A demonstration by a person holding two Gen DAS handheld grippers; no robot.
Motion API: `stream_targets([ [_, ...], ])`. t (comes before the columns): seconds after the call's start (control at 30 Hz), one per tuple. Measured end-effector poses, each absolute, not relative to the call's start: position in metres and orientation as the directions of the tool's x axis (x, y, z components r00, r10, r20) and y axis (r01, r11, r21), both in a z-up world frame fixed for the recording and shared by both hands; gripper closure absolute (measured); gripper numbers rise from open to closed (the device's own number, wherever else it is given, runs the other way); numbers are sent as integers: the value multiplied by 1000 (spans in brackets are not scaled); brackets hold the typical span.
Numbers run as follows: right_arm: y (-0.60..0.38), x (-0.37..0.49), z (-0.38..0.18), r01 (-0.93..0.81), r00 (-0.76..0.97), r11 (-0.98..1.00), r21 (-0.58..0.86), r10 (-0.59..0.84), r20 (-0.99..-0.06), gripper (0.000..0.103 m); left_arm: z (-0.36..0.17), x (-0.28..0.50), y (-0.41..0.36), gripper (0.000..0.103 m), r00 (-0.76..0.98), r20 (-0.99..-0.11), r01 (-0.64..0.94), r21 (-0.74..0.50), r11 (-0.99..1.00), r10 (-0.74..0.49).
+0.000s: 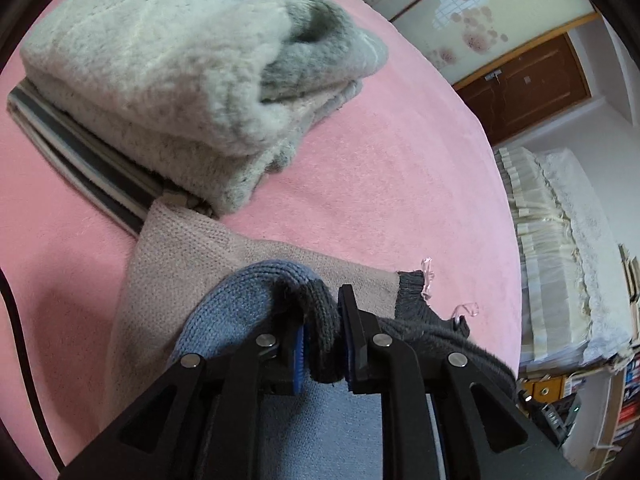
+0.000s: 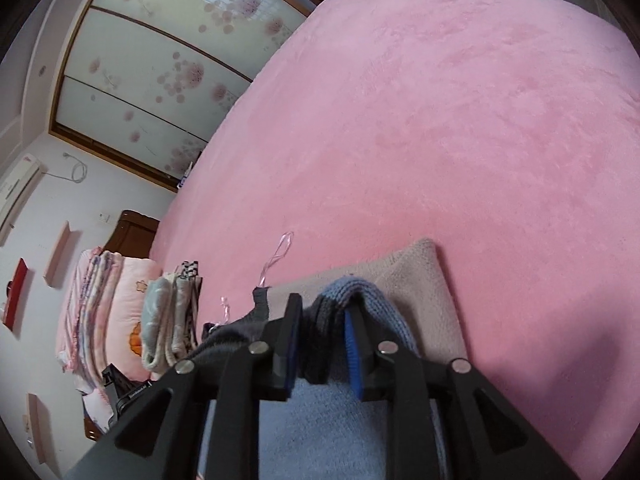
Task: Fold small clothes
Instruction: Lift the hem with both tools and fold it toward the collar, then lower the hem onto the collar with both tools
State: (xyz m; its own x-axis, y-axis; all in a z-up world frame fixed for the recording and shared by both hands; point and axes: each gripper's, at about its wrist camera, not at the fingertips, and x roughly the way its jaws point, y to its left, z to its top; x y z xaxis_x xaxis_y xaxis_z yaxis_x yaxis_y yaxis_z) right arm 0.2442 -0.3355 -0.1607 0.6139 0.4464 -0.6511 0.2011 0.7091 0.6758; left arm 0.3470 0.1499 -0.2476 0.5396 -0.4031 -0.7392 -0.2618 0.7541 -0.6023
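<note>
Left tool (image 1: 324, 344) and right tool (image 2: 322, 350) each grasp a bunched fold of the knit garment (image 1: 224, 320), carried over its pinkish half on the pink bed (image 1: 380, 160). Fold incomplete; release and flattening remain. Folded clothes (image 1: 160, 80) lie beyond.

Folded fleece blanket (image 1: 168, 80) blocks the left; pink bedspread (image 2: 460, 120) lies open rightward.
</note>
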Motion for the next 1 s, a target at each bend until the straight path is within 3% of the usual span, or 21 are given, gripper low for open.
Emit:
stream_targets([
  [0.13, -331, 243, -149, 178, 624, 715, 676, 450, -639, 64, -240, 349, 146, 77, 540, -734, -245, -604, 758, -411],
  [0.2, -329, 243, -142, 170, 632, 718, 675, 447, -634, 63, -235, 347, 149, 46, 561, -723, -244, -610, 754, -403],
  [0.23, -329, 242, -139, 166, 635, 717, 677, 448, -630, 62, -227, 342, 151, 37, 590, -705, -242, -619, 747, -393],
  [0.3, -331, 237, -132, 157, 651, 722, 674, 437, -620, 59, -216, 338, 152, 27, 621, -687, -241, -625, 743, -377],
  [0.53, -330, 229, -103, 113, 706, 764, 636, 388, -592, 56, -166, 330, 152, 27, 701, -649, -179, -562, 807, -297],
  [0.73, -311, 226, -85, 71, 724, 874, 481, 287, -627, 56, -139, 327, 127, 27, 732, -663, -109, -347, 932, -161],
  [0.93, -274, 229, -98, -24, 692, 941, 338, 260, -673, 57, -159, 325, 74, 27, 710, -695, 55, -108, 993, -115],
  [1.0, -262, 233, -106, -57, 671, 945, 321, 274, -689, 64, -172, 328, 52, 30, 690, -712, 144, -42, 989, -130],
])
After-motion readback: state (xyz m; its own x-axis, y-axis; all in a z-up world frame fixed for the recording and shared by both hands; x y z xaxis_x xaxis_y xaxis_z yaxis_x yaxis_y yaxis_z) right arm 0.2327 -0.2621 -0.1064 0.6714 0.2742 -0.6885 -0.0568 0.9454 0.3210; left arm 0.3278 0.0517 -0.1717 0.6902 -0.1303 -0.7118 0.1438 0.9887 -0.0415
